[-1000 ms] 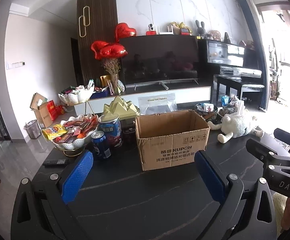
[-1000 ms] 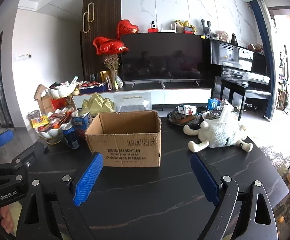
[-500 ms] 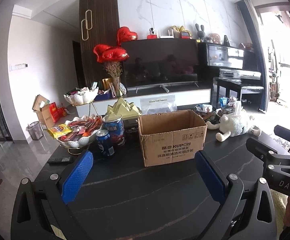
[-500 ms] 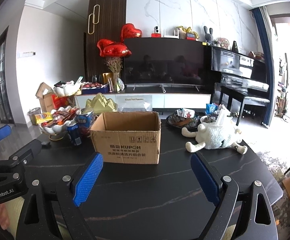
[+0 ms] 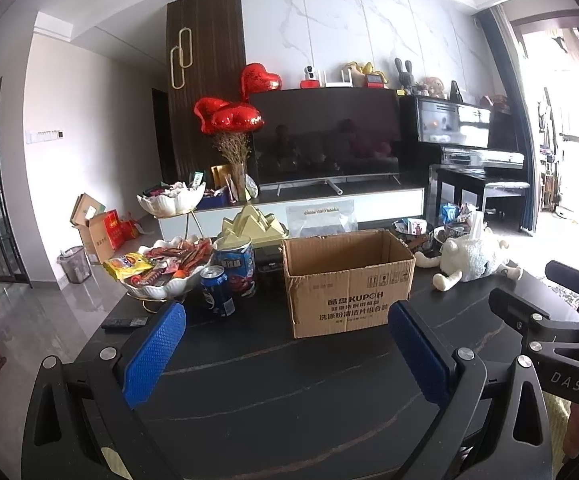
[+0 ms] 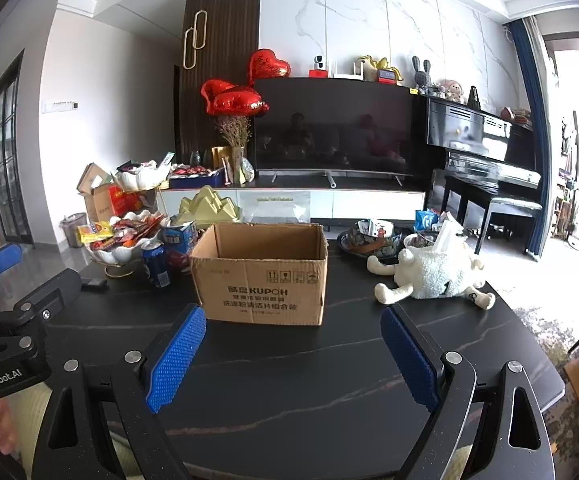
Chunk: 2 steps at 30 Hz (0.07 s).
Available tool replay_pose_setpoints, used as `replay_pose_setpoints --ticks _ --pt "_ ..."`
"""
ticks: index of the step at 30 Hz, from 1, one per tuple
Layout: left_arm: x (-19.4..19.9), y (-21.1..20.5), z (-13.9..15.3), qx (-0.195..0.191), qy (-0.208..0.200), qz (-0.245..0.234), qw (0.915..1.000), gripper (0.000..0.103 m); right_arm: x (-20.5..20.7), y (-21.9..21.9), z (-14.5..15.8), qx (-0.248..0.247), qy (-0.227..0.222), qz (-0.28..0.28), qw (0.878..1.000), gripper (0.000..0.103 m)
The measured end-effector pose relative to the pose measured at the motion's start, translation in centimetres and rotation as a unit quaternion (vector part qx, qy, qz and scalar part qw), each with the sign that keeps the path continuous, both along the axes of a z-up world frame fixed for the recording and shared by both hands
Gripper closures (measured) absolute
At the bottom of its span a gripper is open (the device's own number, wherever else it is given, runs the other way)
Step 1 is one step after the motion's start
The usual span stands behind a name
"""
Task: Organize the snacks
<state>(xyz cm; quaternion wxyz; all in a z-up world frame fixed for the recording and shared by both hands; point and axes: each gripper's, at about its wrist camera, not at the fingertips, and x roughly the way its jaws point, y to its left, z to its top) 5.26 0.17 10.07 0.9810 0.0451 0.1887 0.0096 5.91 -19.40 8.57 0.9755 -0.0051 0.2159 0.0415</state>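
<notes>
An open cardboard box (image 6: 263, 276) is seen in the middle of the dark marble table (image 6: 289, 400). It is brown, with its top flaps folded away, black print and handling symbols on the front, and a worn, slightly torn lower left corner. Its inside looks empty, although the bottom is hidden by the front wall.

To the left of the box, the snacks (image 5: 161, 260) are piled in a white shell-shaped bowl (image 5: 157, 286) on a gold stand: one yellow packet (image 5: 129, 264) at the left edge and many red wrappers, too small to be counted. A second white bowl is placed higher, behind the first. Just beside the lower bowl, one blue soda can (image 5: 217, 291) and one larger blue tin (image 5: 235, 268) are standing upright, the can in front of the tin. One remote control (image 5: 123, 323) is lying near the table's left edge.

On the right side of the box, one white plush sheep (image 6: 433, 276) is lying, and behind it two dark dishes with small packets are seen.

The left gripper (image 5: 287, 354) and the right gripper (image 6: 291, 358) are both held over the near part of the table, well apart from the box. Both are spread wide, and nothing is between the blue pads (image 6: 175, 360).
</notes>
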Motion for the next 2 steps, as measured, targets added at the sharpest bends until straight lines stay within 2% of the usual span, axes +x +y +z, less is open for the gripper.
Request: replay_pose_setpoints --ticks 2 --pt "0.00 0.08 0.02 -0.001 0.000 0.002 1.0000 0.000 0.05 0.06 -0.02 -0.002 0.002 0.002 1.000 0.013"
